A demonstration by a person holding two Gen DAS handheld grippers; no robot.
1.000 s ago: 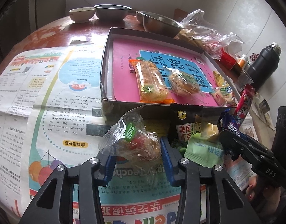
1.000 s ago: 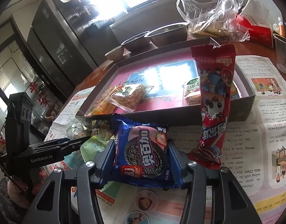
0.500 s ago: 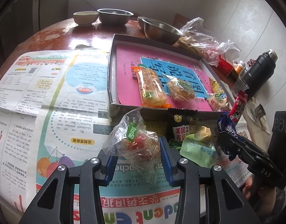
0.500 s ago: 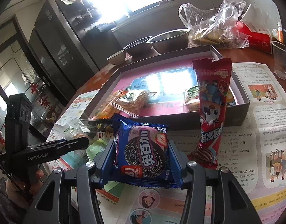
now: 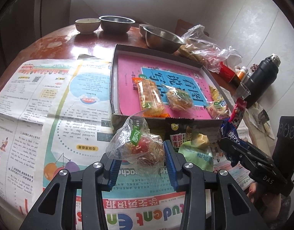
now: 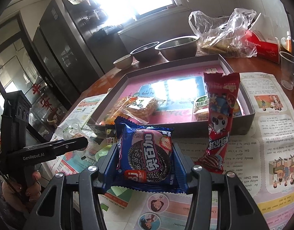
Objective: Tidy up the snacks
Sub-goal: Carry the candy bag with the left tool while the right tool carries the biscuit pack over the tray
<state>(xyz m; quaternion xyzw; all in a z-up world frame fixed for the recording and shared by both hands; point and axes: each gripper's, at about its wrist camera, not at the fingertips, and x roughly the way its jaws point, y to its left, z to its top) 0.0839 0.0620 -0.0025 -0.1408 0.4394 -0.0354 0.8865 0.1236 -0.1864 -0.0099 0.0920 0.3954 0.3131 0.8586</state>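
My left gripper (image 5: 140, 153) is shut on a clear-wrapped pastry (image 5: 139, 145) with a green label, held just above the newspaper in front of the shallow box (image 5: 114, 88). My right gripper (image 6: 145, 153) is shut on a blue cookie packet (image 6: 147, 153), also short of the box's near wall (image 6: 185, 129). A red snack stick (image 6: 219, 118) leans upright against that wall. Inside the box, on a pink book, lie an orange-wrapped bar (image 5: 149, 97), a round pastry (image 5: 178, 97) and a yellow pack (image 5: 217, 105). A black pea pack (image 5: 177, 134) and a green sachet (image 5: 196, 153) lie between the grippers.
Newspaper (image 5: 51, 99) covers the near part of the round wooden table. Behind the box stand metal bowls (image 5: 162, 38), a small ceramic bowl (image 5: 87, 25) and a crumpled plastic bag (image 5: 208, 51). A black flask (image 5: 260, 78), a plastic cup (image 6: 288, 69) and a red box (image 6: 262, 46) sit to the right.
The left gripper has risen a little with the pastry, so more of the table and box shows. The right gripper and its cookie packet have hardly moved.
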